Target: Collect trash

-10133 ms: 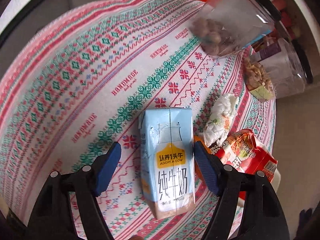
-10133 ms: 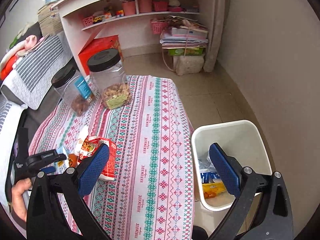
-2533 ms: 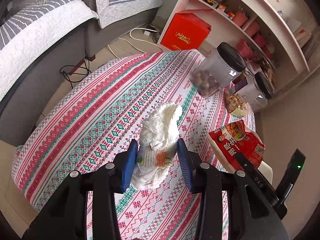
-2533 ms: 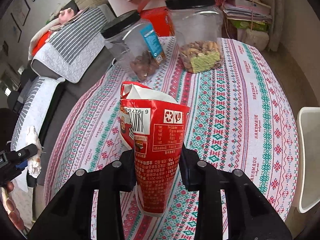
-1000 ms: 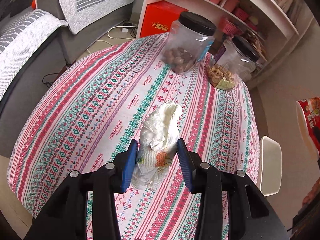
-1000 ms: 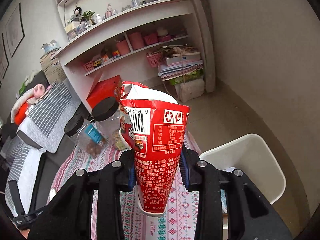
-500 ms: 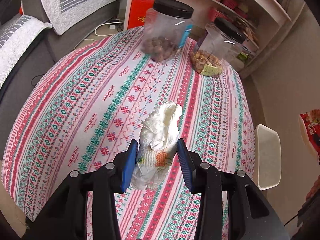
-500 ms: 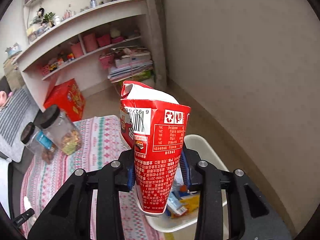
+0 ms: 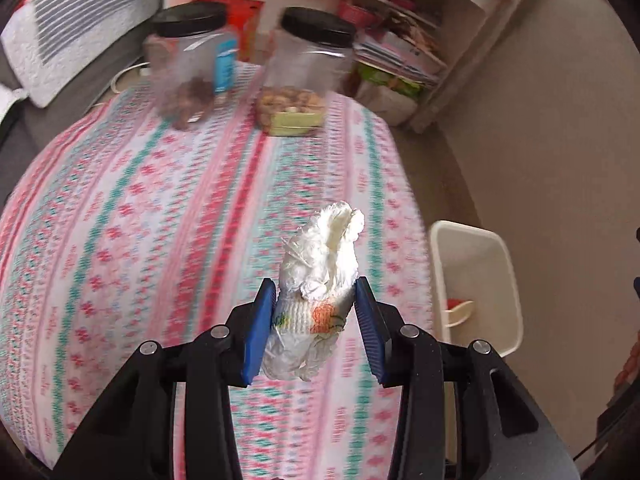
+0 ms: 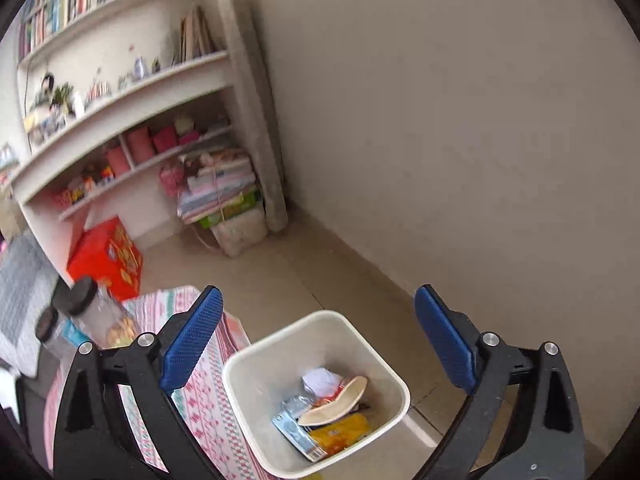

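Note:
My left gripper (image 9: 316, 320) is shut on a crumpled white tissue wad (image 9: 320, 264) and holds it above the patterned tablecloth (image 9: 168, 216). The white trash bin (image 9: 476, 284) stands on the floor off the table's right edge. In the right wrist view my right gripper (image 10: 320, 340) is above the trash bin (image 10: 256, 392), its jaws opening wide with nothing between them. The red snack bag (image 10: 340, 398) lies inside the bin among other wrappers, its pale inside facing up.
Two clear jars with black lids (image 9: 188, 64) (image 9: 308, 68) stand at the far end of the table. A white shelf unit (image 10: 132, 128), a red box (image 10: 106, 256) and a stack of papers (image 10: 220, 192) are beyond it. A plain wall (image 10: 460, 140) rises right behind the bin.
The right gripper's jaws have sprung apart and the red snack bag has dropped into the bin. The left gripper has carried the tissue across the table toward the bin.

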The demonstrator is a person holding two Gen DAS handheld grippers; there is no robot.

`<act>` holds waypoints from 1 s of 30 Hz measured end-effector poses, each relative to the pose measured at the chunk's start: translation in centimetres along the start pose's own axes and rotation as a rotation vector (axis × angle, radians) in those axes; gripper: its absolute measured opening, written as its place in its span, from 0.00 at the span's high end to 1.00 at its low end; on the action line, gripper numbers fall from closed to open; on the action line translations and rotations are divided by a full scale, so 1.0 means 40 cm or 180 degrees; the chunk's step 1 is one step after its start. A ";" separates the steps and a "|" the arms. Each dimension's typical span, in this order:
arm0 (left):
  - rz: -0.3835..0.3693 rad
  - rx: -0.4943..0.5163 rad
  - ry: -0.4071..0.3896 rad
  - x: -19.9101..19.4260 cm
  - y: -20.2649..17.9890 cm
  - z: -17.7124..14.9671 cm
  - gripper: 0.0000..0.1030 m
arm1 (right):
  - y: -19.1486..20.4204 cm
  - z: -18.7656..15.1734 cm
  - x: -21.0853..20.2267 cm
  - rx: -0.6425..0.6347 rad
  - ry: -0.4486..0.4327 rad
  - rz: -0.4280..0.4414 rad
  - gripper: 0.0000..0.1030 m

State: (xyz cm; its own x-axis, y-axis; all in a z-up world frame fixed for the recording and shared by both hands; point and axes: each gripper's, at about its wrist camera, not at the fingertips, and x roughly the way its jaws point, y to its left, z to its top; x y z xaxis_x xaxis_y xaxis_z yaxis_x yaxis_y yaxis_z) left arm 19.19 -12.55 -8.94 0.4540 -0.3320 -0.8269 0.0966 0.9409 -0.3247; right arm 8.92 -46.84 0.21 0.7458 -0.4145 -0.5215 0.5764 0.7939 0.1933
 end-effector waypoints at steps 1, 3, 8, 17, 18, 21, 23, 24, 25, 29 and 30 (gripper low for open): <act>-0.0052 0.0033 0.0002 0.006 -0.033 0.007 0.60 | -0.011 0.006 -0.007 0.0044 -0.0028 0.0006 0.07; -0.0159 0.0146 -0.0011 0.013 -0.111 0.019 0.60 | -0.041 0.021 -0.021 0.0170 -0.0101 0.0014 0.07; -0.0423 0.0425 -0.0058 0.030 -0.328 0.043 0.60 | -0.120 0.048 -0.058 0.0491 -0.0249 0.0019 0.07; -0.0431 0.0668 -0.0138 0.021 -0.461 0.055 0.29 | -0.111 0.070 -0.073 0.0492 -0.0314 0.0137 0.07; -0.0328 0.0700 -0.0188 0.007 -0.444 0.048 0.27 | -0.098 0.068 -0.083 0.0458 -0.0355 0.0171 0.07; 0.0047 0.0749 -0.0326 -0.049 -0.351 0.021 0.22 | -0.058 0.062 -0.115 0.0391 -0.0473 0.0293 0.07; 0.0321 0.0745 -0.0529 -0.113 -0.275 -0.009 0.15 | -0.021 0.053 -0.141 0.0314 -0.0542 0.0390 0.07; 0.0457 0.0727 -0.0665 -0.156 -0.233 -0.022 0.13 | -0.003 0.046 -0.156 0.0264 -0.0567 0.0453 0.07; 0.0572 0.0713 -0.0782 -0.191 -0.199 -0.032 0.12 | 0.018 0.037 -0.171 0.0198 -0.0581 0.0523 0.07; 0.1100 0.0733 -0.1694 -0.405 -0.088 -0.105 0.07 | 0.136 -0.029 -0.267 -0.0276 -0.0684 0.0821 0.07; 0.1199 0.0732 -0.1962 -0.455 -0.069 -0.128 0.07 | 0.161 -0.056 -0.298 -0.0375 -0.0717 0.0876 0.07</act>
State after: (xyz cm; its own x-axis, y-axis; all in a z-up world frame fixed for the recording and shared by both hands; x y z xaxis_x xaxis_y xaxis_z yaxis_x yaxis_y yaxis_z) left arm 6.13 -9.46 4.67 0.8993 0.0489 -0.4346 -0.0114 0.9960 0.0886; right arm 2.99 -35.79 5.84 0.9298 -0.2555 -0.2649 0.3116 0.9296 0.1971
